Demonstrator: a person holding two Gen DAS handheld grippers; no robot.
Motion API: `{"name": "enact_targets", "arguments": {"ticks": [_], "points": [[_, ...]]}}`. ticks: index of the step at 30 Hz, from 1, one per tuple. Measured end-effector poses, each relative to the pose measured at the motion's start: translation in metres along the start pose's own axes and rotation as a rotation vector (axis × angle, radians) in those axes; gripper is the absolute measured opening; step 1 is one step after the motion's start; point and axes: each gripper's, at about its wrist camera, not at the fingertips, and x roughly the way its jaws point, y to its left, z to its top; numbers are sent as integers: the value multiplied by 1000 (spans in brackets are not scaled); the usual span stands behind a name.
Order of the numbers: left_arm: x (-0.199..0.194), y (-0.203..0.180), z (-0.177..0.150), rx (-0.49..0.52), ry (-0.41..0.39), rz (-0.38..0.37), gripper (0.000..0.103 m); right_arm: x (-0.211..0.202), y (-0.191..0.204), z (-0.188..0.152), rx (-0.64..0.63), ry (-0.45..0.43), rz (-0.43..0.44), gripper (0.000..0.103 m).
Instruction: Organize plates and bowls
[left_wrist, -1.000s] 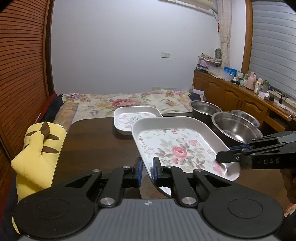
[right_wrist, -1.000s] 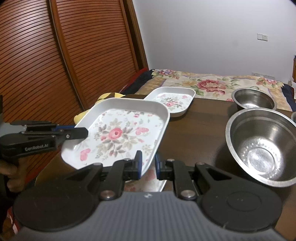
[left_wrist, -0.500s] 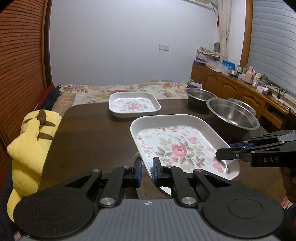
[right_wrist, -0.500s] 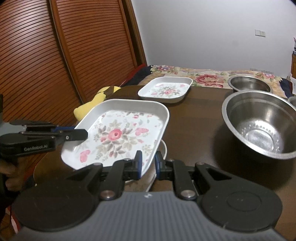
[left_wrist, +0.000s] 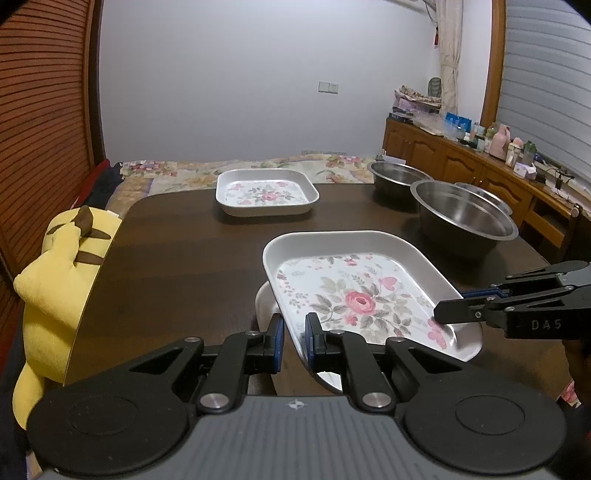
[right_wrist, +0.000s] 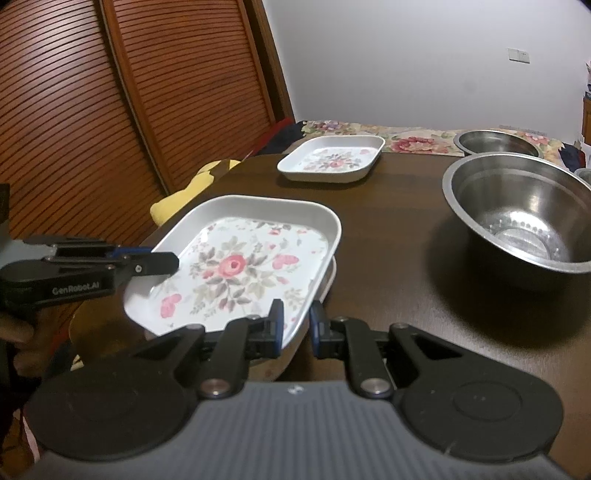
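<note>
held plate: large white rectangular plate with pink rose print (left_wrist: 364, 295) (right_wrist: 243, 266), carried between both tools, near table edge, tilted a bit, just over another white dish (left_wrist: 265, 302) that peeks out underneath; touching or not, can't tell
left gripper (left_wrist: 294, 341): black two-finger tool, blue pads, pinching the near-left rim of held plate; seen from the side in right view (right_wrist: 162, 263)
right gripper (right_wrist: 296, 328): same type, clamped on the opposite rim; seen in left view (left_wrist: 448, 315)
second plate: smaller white floral rectangular plate (left_wrist: 266, 192) (right_wrist: 332, 162), flat on far side of table, well apart
bowls: big stainless steel bowl (right_wrist: 521, 218) (left_wrist: 463, 218) on right of table; another steel bowl (left_wrist: 397, 176) (right_wrist: 496, 142) behind it
table: dark brown wooden table (left_wrist: 177, 258) (right_wrist: 399, 236)
other: yellow plush toy (left_wrist: 59, 266) at left table edge
</note>
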Motion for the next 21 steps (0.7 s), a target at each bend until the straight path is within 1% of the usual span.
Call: {"name": "enact_targets", "arguments": {"ticks": [5,10,19,21], "points": [[1,1,-6,-9,6,4,13,0,1,-3,-1,11,9,17],[4,-3,-9,9,11,21,13,1,1,-5,9,9,17,17],[10,-4,-14,26,-2,57,13,2,0,-16,29,-56,24,19],[11,-5,-16,36,2,79,13,2,1,-17,24,-61,25,19]]}}
